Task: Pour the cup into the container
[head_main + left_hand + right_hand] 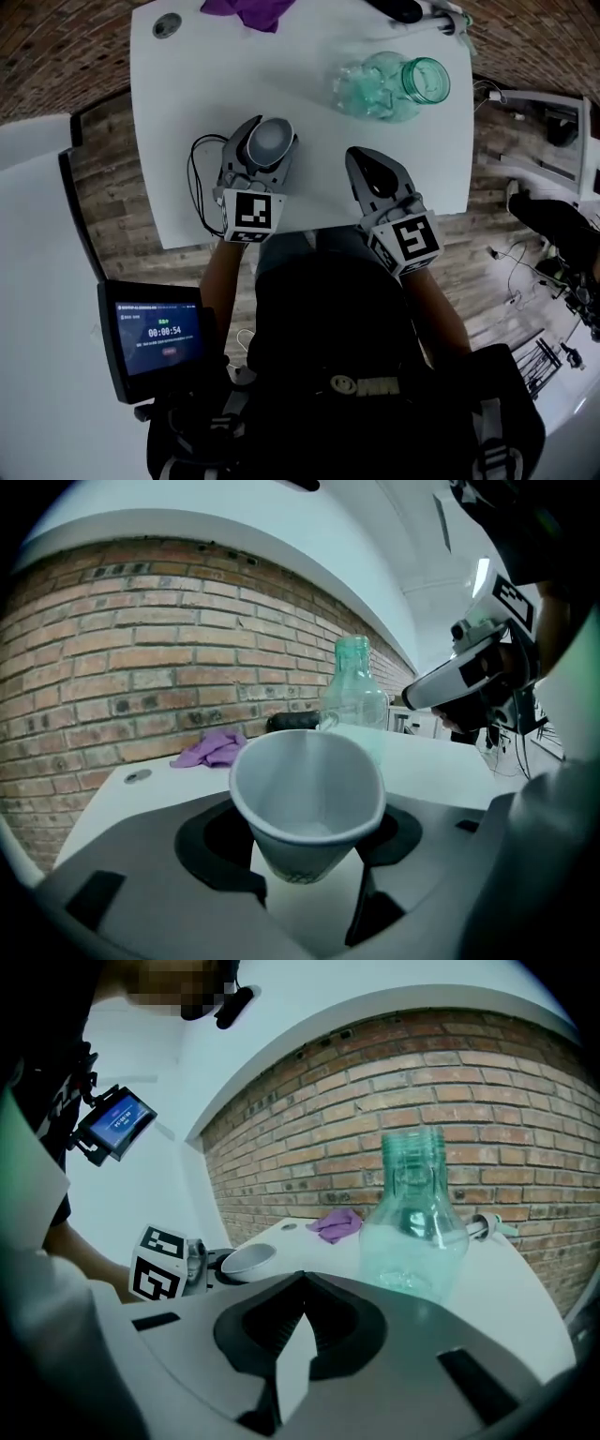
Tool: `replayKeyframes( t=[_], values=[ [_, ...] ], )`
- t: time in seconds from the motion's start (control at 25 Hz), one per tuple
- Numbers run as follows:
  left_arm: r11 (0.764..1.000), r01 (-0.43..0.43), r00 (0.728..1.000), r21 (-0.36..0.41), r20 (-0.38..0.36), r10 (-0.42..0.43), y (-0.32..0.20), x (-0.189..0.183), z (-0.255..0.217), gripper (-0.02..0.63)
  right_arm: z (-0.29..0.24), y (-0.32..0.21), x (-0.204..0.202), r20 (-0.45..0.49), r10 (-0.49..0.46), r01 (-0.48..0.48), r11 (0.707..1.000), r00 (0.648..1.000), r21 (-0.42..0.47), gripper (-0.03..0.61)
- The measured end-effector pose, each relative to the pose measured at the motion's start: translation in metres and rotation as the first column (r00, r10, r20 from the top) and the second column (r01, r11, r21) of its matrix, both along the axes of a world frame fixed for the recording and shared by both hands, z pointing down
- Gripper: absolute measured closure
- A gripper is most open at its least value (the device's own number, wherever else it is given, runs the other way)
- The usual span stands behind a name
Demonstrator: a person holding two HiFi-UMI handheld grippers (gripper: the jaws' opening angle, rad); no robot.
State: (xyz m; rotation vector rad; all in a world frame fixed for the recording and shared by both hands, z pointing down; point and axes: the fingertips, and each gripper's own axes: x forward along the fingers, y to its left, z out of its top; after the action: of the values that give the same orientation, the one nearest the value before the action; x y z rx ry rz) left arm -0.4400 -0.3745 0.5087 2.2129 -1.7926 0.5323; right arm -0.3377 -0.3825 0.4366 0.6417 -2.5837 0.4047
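A white paper cup [268, 140] sits upright between the jaws of my left gripper [269, 133], which is shut on it over the near part of the white table [178, 103]. In the left gripper view the cup [307, 794] fills the middle, its mouth toward the camera, and I cannot tell its contents. A clear green glass bottle [392, 84] stands at the far right of the table, also in the left gripper view [354, 691] and the right gripper view [412, 1218]. My right gripper [360, 157] is shut and empty, short of the bottle, its tips [300, 1279] touching.
A purple cloth [248, 11] lies at the table's far edge, with a small round disc [167, 25] to its left and a dark object [398, 8] to its right. A black cable [194, 178] loops by the left gripper. A screen [155, 336] stands at lower left.
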Motion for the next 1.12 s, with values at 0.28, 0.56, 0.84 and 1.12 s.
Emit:
replayKeyframes(
  t=[0.28,0.56,0.84,1.12],
  values=[
    [0.998,0.021,0.998,-0.060,-0.054,-0.024,-0.003,-0.006,0.026,0.327,0.017,0.005,0.007,-0.028,0.023,-0.024,0.999,0.999,-0.027,0.583],
    [0.996,-0.001,0.999,-0.095,-0.043,-0.003,-0.005,-0.001,0.031,0.327,0.019,0.011,0.010,-0.034,0.049,-0.051,0.998,0.998,-0.032,0.583],
    [0.995,-0.012,0.999,-0.096,-0.049,0.007,-0.001,-0.001,0.027,0.322,0.014,0.020,0.012,-0.036,0.058,-0.059,0.998,0.998,-0.025,0.583],
    [0.993,-0.062,0.997,-0.100,-0.056,0.057,0.002,0.014,0.024,0.141,0.006,0.024,0.016,-0.028,0.080,-0.081,0.996,0.996,-0.021,0.583]
  ],
)
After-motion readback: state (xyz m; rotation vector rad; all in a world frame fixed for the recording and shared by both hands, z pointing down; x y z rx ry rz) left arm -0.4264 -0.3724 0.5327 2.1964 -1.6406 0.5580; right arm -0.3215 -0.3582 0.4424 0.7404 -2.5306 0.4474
